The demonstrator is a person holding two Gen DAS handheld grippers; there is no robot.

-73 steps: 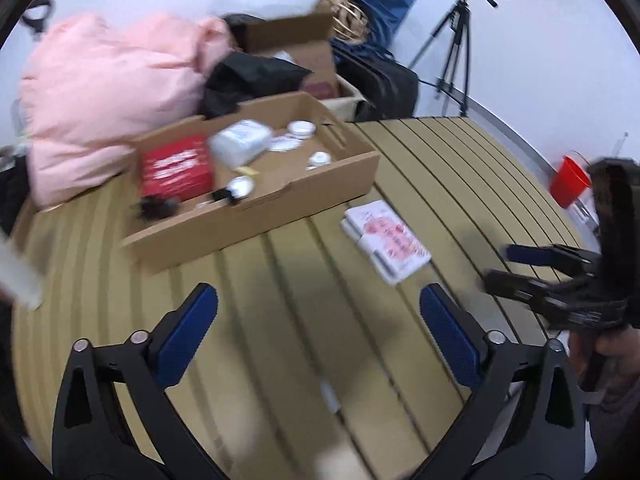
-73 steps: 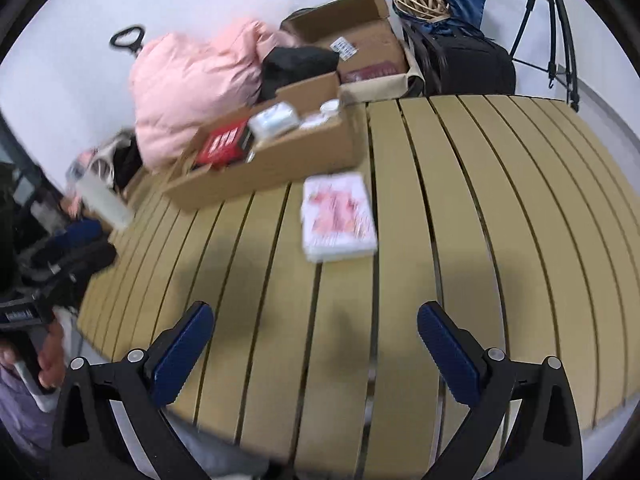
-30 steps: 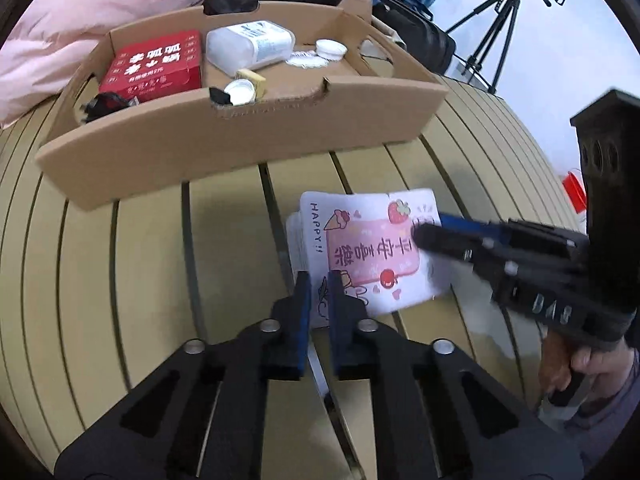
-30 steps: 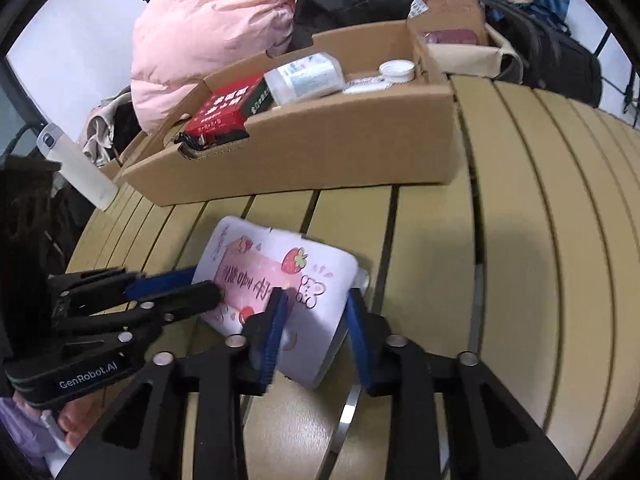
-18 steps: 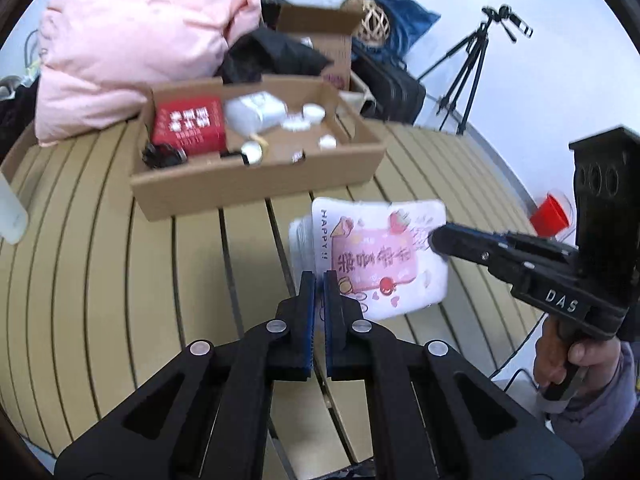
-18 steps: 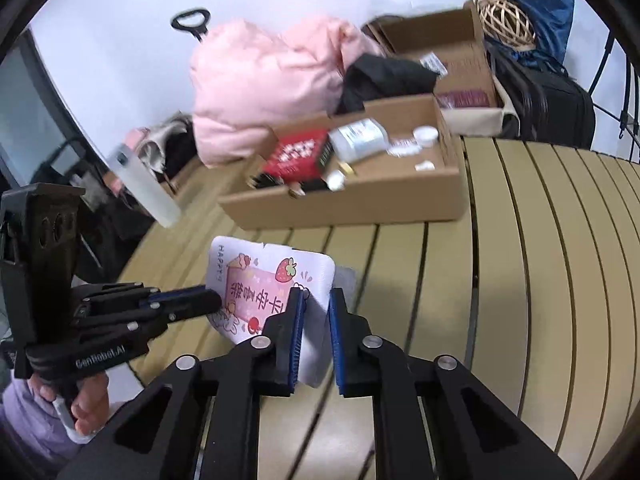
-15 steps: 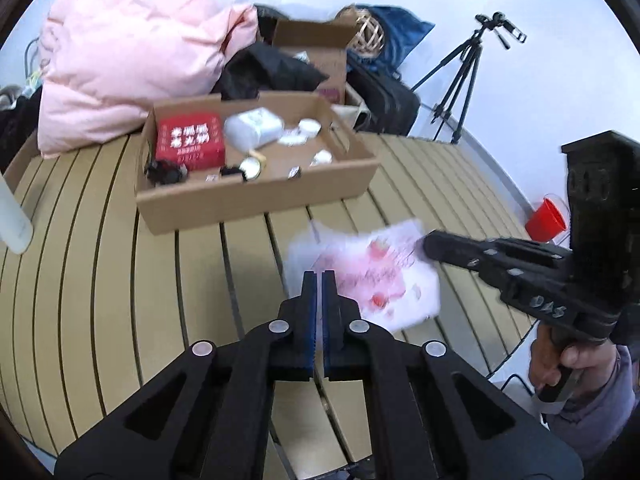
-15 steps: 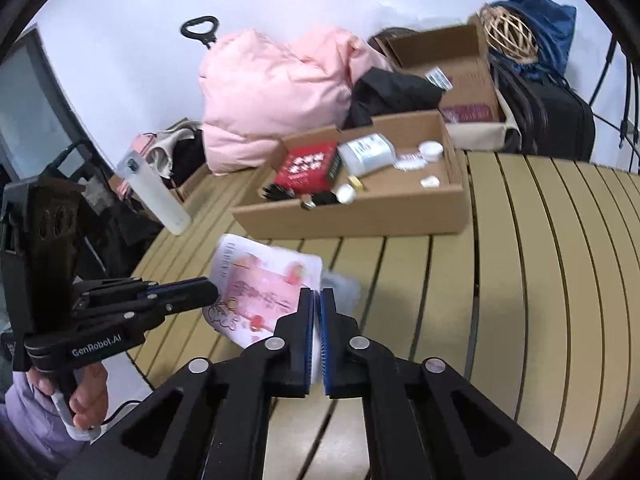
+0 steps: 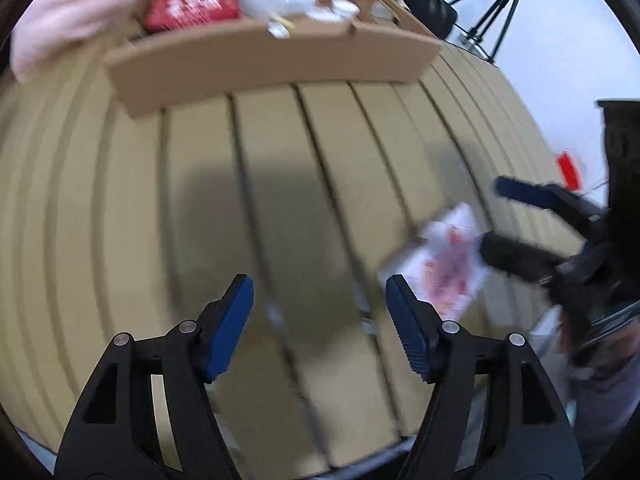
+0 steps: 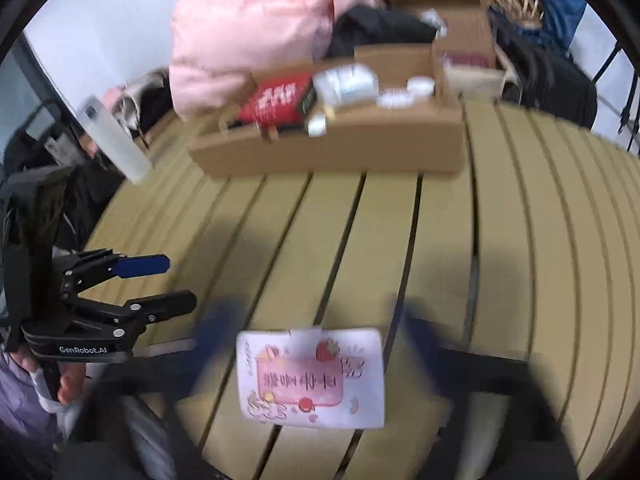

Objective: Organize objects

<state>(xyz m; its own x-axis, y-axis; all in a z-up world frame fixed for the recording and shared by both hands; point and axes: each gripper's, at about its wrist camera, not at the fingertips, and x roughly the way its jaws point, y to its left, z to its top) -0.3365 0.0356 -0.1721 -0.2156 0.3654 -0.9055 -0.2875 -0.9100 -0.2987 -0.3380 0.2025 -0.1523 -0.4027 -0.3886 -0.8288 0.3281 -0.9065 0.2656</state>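
A white packet with a pink strawberry label (image 10: 312, 376) lies flat on the slatted table (image 10: 520, 240) near its front edge. My right gripper (image 10: 314, 316) is blurred, its jaws opening wide on either side of the packet without pressing on it. In the left wrist view the packet (image 9: 444, 264) lies to the right, beside the right gripper (image 9: 496, 218). My left gripper (image 9: 320, 316) is opening over bare slats with nothing between its blue pads (image 9: 236, 320). The open cardboard box (image 10: 328, 152) with a red carton (image 10: 276, 100) and white containers stands further back.
A pink padded jacket (image 10: 248, 28), a second carton (image 10: 460, 20) and dark bags (image 10: 552, 80) crowd the back. A white bottle (image 10: 112, 136) stands at the left edge. A tripod (image 9: 504, 8) and a red bucket (image 9: 568, 166) are beyond the table.
Both grippers were shut on the packet and held it above the table; now both have let go and stand open. The packet lies on the slats. My left gripper has moved left, away from it.
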